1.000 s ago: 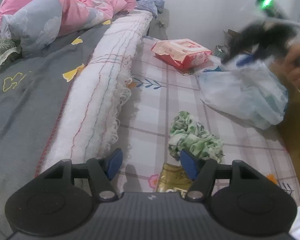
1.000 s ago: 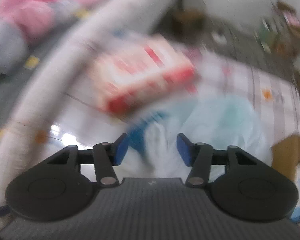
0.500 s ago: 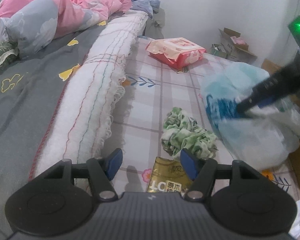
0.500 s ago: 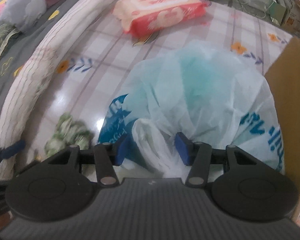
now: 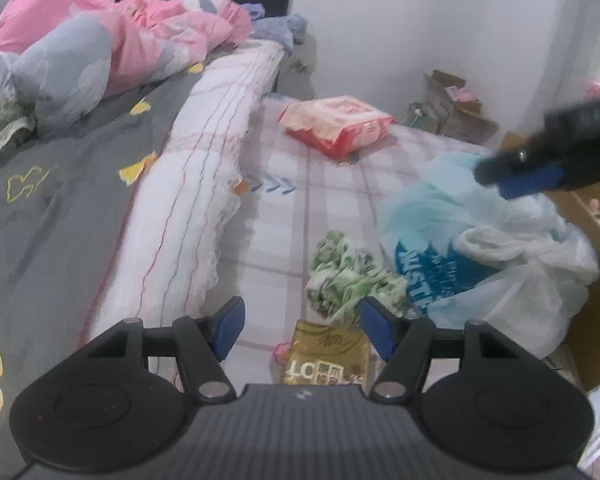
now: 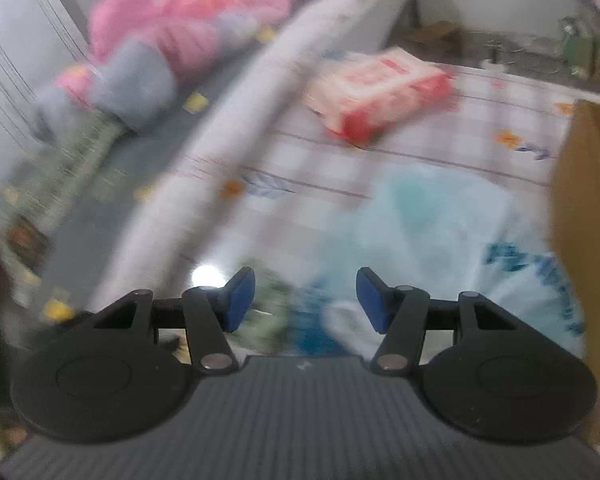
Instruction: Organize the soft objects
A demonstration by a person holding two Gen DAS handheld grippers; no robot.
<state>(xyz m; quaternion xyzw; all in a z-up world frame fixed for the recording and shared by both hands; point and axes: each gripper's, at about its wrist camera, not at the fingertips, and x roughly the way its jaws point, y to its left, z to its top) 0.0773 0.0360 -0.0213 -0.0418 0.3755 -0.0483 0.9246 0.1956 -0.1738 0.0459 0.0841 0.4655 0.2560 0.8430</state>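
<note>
A: Left wrist view: left gripper [image 5: 302, 328] spread wide, nothing pinched. Hanging over the checked floor mat [image 5: 332, 208], just short of a crumpled green cloth [image 5: 350, 278].

B: Cloth touching anything?

A: Lying on the mat, near edge just beyond the fingertips. Right side up against a white plastic bag [image 5: 496, 256] with blue print. Gold packet [image 5: 326, 360] flat on the mat, between the fingers and partly under the camera body.

B: Right gripper?

A: Visible at upper right of the same view, right gripper [image 5: 528, 178] above the top of the bag. Blurred; cannot tell touching or clear from there.

B: Right wrist view?

A: Heavy blur. Jaws opening, gap clear, pads pressing on nothing. Bag [image 6: 440, 240] below and ahead, green cloth [image 6: 272, 312] a smear behind the left pad. Brown cardboard box [image 6: 580, 220] at the right edge, beside the bag.

B: Other soft stuff?

A: Pink-and-red pack of wipes [image 5: 336, 126] further out on the mat, well apart from cloth and bag. Same pack in right view [image 6: 380, 92]. White fringed blanket [image 5: 196, 208] rolled along the mat's left edge, against a grey bed sheet [image 5: 48, 208]. Pink quilt [image 5: 112, 48] heaped at the far end of the bed; a person lying there by the dark headboard.

B: Background?

A: Open cardboard boxes [image 5: 456, 108] by the far wall.
</note>
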